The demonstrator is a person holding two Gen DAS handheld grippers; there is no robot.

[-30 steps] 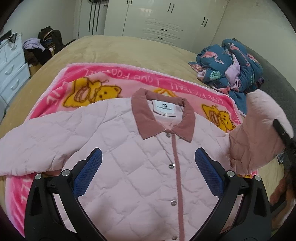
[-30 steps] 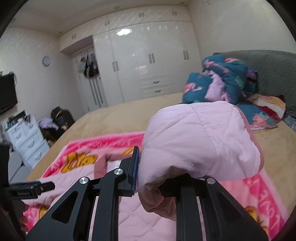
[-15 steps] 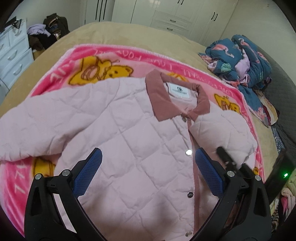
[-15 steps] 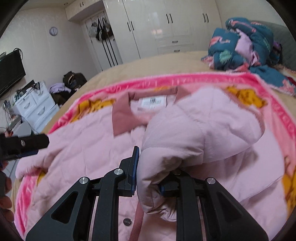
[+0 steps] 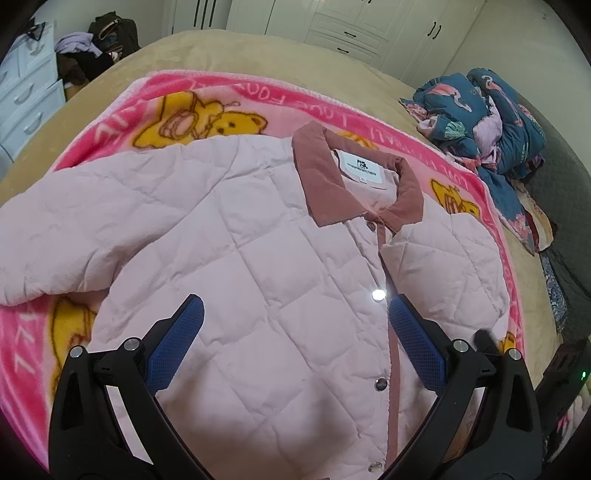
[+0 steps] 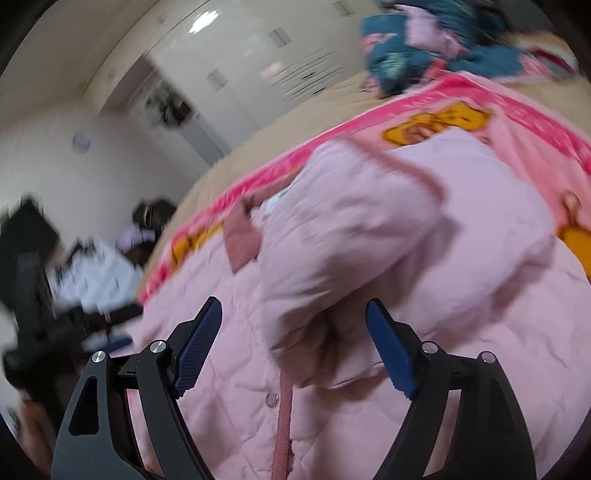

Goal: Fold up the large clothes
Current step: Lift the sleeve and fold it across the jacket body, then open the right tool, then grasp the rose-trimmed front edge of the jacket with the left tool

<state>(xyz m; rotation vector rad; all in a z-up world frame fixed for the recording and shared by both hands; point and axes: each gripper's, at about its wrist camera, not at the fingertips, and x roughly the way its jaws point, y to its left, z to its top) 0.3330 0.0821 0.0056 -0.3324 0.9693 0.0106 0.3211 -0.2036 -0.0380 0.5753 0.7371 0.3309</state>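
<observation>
A pale pink quilted jacket (image 5: 258,258) with a dusty-rose collar (image 5: 321,177) lies face up on a pink bear-print blanket (image 5: 221,99). Its right sleeve (image 6: 369,229) is folded in over the chest; the cuff end (image 6: 317,343) lies between my right gripper's jaws, which are opening and no longer press on it. My right gripper (image 6: 295,347) hovers low over the jacket front. My left gripper (image 5: 295,343) stands open above the jacket's front, with nothing between its fingers. The left sleeve (image 5: 55,236) stretches out sideways over the blanket.
The blanket lies on a tan bed (image 5: 240,51). A heap of dark blue flamingo-print bedding (image 5: 487,118) sits at the right. White wardrobes (image 5: 351,22) line the far wall, and a white dresser (image 5: 26,99) with clothes piled beside it stands at the left.
My right gripper came down with the sleeve, laid it over the jacket's chest, then opened and rolled. My left gripper sank a little toward the jacket.
</observation>
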